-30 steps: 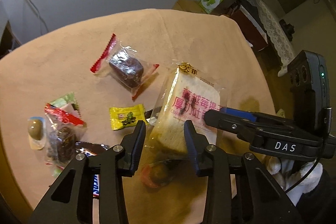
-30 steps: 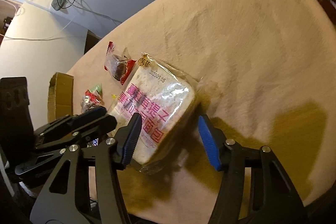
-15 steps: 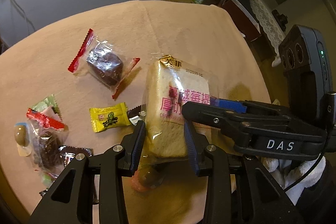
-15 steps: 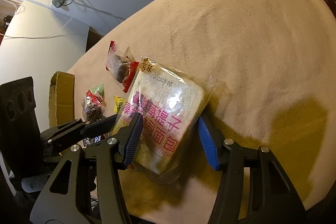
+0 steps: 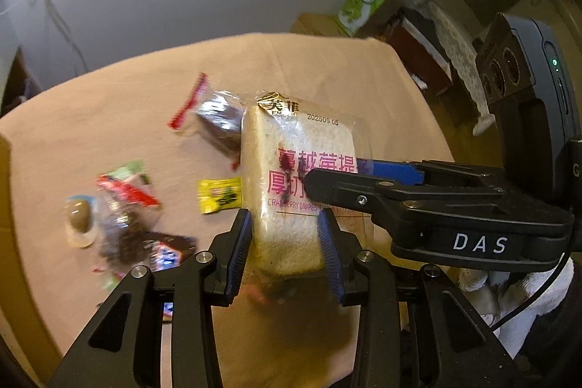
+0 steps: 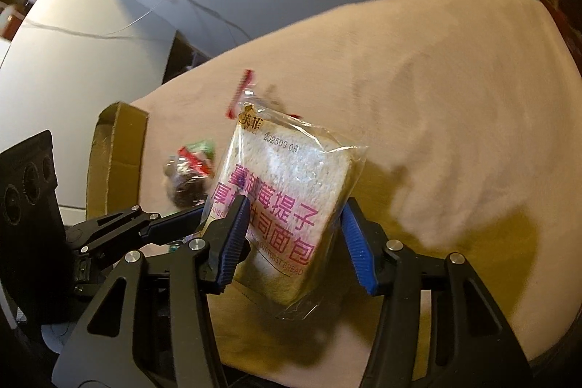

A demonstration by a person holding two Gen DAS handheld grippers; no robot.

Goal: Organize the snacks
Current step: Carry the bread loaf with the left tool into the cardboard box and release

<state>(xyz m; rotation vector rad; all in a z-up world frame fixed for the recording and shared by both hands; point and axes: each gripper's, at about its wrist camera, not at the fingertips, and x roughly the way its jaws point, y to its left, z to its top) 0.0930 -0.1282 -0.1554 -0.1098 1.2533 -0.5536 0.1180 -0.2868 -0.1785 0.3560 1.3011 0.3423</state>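
Jaws pinching bread pack [image 5: 291, 177], upright, label-up

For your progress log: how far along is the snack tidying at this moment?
Nothing looks sorted yet. In hand: both the left hand-held gripper and the right hand-held gripper clamp the bread packet. Left: the yellow candy and other wrapped sweets on the table.
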